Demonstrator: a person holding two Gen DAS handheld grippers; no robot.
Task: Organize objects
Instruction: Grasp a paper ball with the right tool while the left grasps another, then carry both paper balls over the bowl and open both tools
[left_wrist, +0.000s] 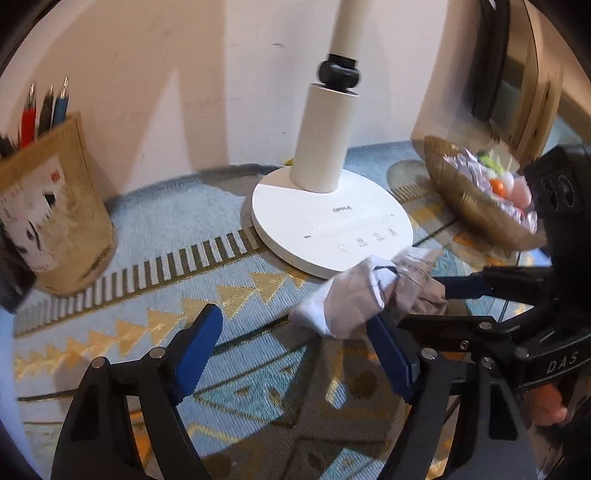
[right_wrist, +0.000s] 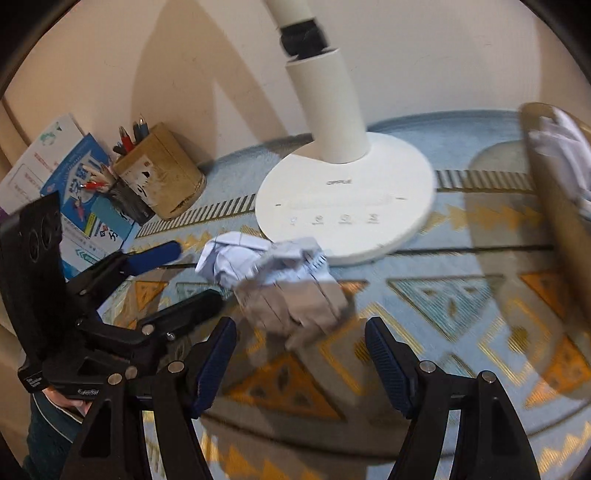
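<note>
Crumpled white paper ball (right_wrist: 273, 280) lies on the blue-and-gold patterned tablecloth (right_wrist: 443, 295), just in front of the round white desk lamp base (right_wrist: 343, 199) and touching or nearly touching its front edge. I see my right gripper (right_wrist: 300, 354) with its blue-padded fingers (right_wrist: 388, 365) spread wide, the paper just beyond the tips and nothing between them. My left gripper (left_wrist: 295, 347) is also spread; its right finger sits against the near side of the wad (left_wrist: 365, 299), but nothing is pinched. In the left wrist view the right gripper's blue finger (left_wrist: 461, 288) touches the paper from the right. A tan cylindrical pen holder (left_wrist: 55, 218) with red, black and blue pens stands well to the left by the wall. A gold ribbed bowl (left_wrist: 476, 210) of wrapped sweets sits right of the lamp.
</note>
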